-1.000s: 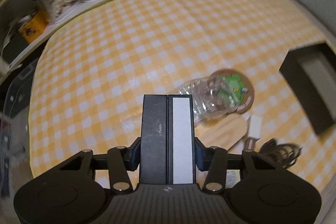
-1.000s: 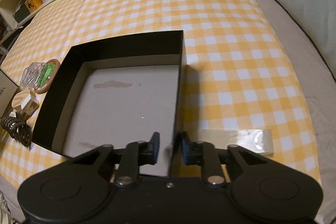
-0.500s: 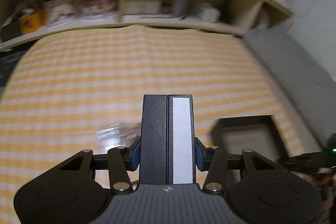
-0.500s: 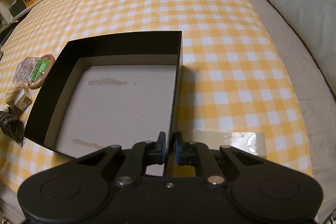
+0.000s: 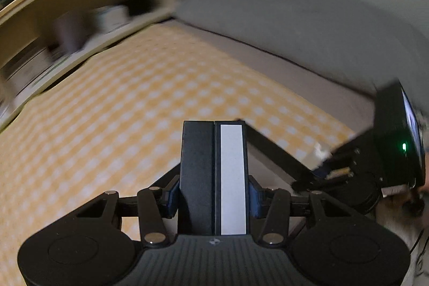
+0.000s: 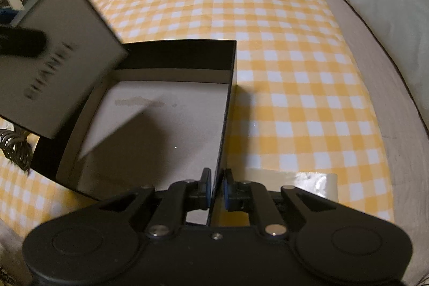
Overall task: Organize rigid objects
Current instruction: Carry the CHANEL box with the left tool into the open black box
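Over the checked cloth [image 6: 281, 50], left gripper [image 5: 213, 186] clamps a boxed item [image 5: 213, 173]; right gripper [image 6: 217, 190] pinches the tray wall [image 6: 224, 130]

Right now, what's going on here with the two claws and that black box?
A person is tidying items on a yellow checked cloth with a handheld claw in each hand. The right claw is shut on the near wall of an open black box, pinning it. The left claw grips a flat black-and-white box, seen in the right-wrist view hanging tilted over the open box's left side, not yet set down inside. A coiled black cable lies beside the open box on the left.
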Tool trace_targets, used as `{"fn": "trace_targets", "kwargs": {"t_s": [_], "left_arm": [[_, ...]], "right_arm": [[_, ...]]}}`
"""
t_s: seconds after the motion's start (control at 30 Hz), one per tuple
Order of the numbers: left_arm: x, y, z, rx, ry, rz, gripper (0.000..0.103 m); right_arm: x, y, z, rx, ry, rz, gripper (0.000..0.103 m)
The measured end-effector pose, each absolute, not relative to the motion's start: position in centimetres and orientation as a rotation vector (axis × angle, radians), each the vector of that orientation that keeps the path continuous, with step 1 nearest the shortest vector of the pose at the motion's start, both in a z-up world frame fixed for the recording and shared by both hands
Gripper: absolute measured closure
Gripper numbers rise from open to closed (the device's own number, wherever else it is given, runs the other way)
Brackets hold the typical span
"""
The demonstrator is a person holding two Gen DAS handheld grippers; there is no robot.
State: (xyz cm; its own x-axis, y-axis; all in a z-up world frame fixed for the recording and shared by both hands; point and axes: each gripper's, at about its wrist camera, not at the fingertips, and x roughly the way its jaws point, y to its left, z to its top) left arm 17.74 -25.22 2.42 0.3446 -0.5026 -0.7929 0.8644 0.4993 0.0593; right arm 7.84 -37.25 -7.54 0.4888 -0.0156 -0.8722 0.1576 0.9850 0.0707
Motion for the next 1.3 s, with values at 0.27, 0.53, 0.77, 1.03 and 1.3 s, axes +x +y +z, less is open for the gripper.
{"fn": "trace_targets", "kwargs": {"t_s": [0.27,0.53,0.77,1.03,1.3], "left_arm": [[17.6,-30.1,-2.1,0.718,0.76,-1.056,0.053],[18.1,-28.7,-2.7,0.659,0.739,-0.95,0.011],[17.8,-24.7,-1.4,0.464,0.881,-0.702,0.026],[16.6,-24.2,-4.1,0.366,0.974,-0.718,0.059],[18.3,-24.4,-5.8,0.439,0.84,-0.653,0.075]], "right_arm": [[8.1,-37.2,-8.1,0.151,1.053,-0.104,0.094],[8.1,-37.1,-8.5,0.156,1.053,-0.094,0.094],[7.9,-36.7,-8.5,0.144,1.054,-0.1,0.094],[7.9,-36.5,-8.4,0.124,1.051,-0.097,0.094],[7.8,-36.3,-8.5,0.053,1.043,-0.062,0.094]]}}
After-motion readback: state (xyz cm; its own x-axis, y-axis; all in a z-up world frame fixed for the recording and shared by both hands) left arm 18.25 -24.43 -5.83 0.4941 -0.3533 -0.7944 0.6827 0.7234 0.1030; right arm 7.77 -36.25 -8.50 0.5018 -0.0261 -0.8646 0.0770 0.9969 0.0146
